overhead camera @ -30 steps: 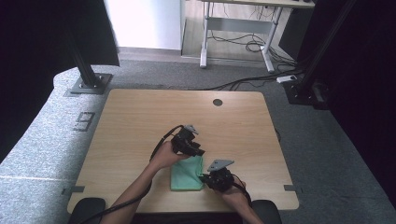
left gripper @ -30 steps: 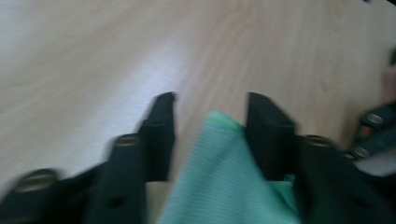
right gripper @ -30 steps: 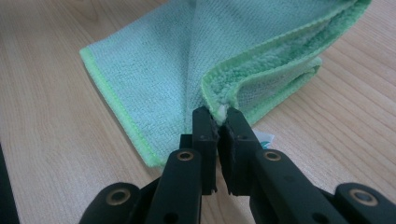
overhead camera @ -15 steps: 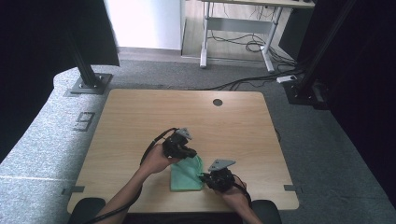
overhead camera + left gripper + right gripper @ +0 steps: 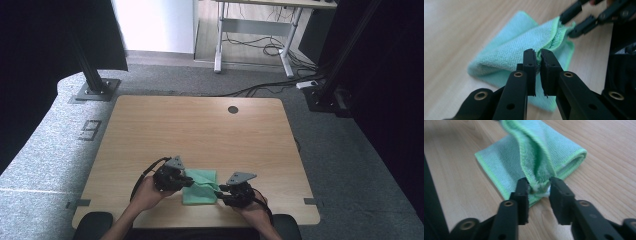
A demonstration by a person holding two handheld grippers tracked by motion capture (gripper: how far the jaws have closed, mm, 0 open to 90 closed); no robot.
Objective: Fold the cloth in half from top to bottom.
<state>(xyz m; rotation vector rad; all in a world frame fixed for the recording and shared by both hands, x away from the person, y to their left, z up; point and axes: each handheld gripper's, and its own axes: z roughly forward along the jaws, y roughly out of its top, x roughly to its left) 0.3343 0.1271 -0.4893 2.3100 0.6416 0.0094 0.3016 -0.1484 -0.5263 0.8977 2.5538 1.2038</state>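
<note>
A green microfibre cloth [image 5: 201,189] lies folded on the wooden table [image 5: 200,125] near its front edge. My left gripper [image 5: 190,181] is at the cloth's left side. In the left gripper view it [image 5: 537,56] is shut on a raised fold of the cloth [image 5: 519,45], and my right gripper [image 5: 569,23] shows beyond. At the cloth's right side is my right gripper [image 5: 220,190]. Its jaws [image 5: 539,186] have just been opening. A bunched corner of the cloth [image 5: 544,147] is still between them, with a gap at one pad.
A round cable hole [image 5: 233,109] sits near the table's far edge. Black frame posts [image 5: 92,75] stand on the grey carpet at the back left and back right. A white desk frame [image 5: 250,30] with cables stands beyond.
My left gripper has moved from the cloth's far edge toward the person and to the left, drawing a fold of the cloth with it. The right hand has stayed in place.
</note>
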